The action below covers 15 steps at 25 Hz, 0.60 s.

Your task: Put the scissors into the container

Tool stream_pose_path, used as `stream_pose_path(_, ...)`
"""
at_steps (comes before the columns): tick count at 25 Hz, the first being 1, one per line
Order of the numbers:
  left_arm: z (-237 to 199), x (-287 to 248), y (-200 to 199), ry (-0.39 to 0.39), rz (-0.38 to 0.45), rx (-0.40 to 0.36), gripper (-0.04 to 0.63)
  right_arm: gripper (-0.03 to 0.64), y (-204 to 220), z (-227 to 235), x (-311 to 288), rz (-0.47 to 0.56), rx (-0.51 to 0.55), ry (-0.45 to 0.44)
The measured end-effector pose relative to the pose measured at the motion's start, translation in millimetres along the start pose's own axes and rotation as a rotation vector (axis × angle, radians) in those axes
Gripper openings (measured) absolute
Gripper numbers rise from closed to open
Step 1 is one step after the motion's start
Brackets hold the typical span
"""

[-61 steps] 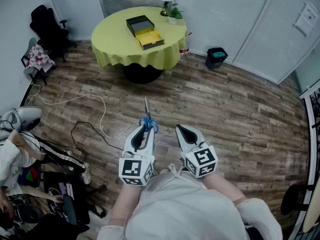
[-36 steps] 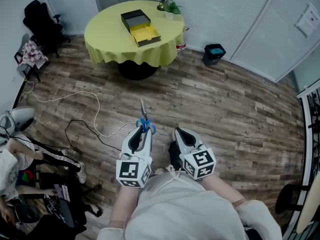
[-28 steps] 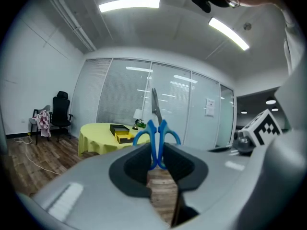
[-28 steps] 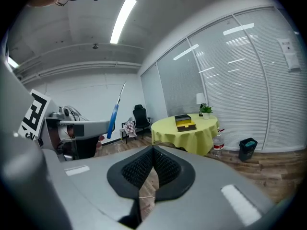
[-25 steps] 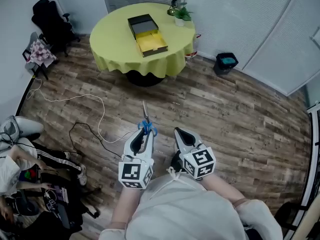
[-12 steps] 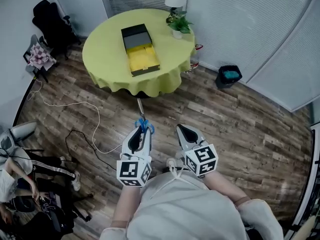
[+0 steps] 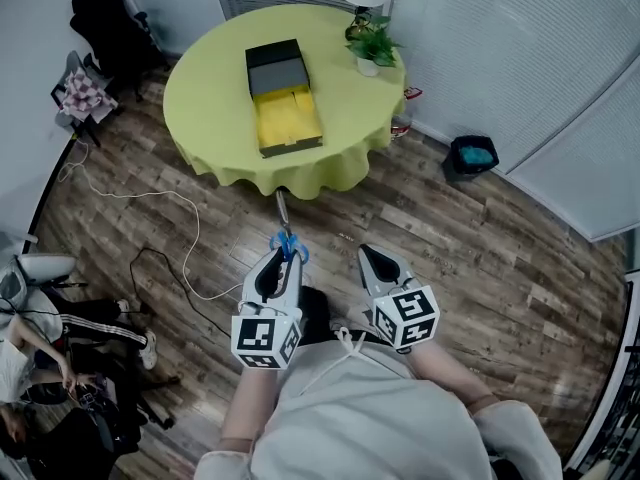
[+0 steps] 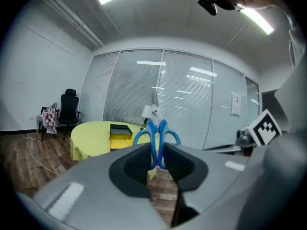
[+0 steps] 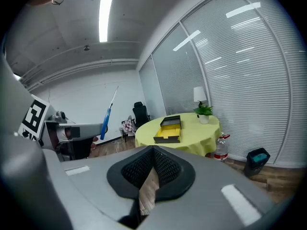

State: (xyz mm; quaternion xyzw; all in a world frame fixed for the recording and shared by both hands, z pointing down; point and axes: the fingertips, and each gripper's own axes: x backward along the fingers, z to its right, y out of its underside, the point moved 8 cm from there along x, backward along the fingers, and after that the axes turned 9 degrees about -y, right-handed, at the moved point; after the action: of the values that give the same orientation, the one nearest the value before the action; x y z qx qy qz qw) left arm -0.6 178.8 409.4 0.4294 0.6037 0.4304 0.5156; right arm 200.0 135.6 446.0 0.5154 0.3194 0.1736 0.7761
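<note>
Now left gripper [image 7: 281, 261] jaws squeezing blue scissors [image 7: 289, 244], lower middle, right gripper [image 7: 369, 256] jaws pressed together, empty, yellow container [image 7: 284, 120] on tabletop [image 7: 205, 93], upper middle

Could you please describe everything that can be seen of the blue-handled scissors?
The blue-handled scissors have two blue, plastic-looking loop handles and slim silvery metal blades, shut together. The left gripper clamps them by the handles between its dark pads, with the loops partly sticking out past them. The blades point ahead, away from the person, toward the round table with the yellow cloth, above the wooden floor. Nothing else touches them.
</note>
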Motion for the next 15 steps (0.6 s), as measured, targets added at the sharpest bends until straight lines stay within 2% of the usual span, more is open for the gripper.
stream_pose_path(8,-23,-82,-24,0.02,0.023,0.019,0.084,0.0,-31,46,-57,-0.009,-0.002,0.025)
stream_pose_path(15,-70,-183,-60,0.036,0.009,0.014,0.084,0.0,-81,93,-149,-0.021,-0.016,0.031)
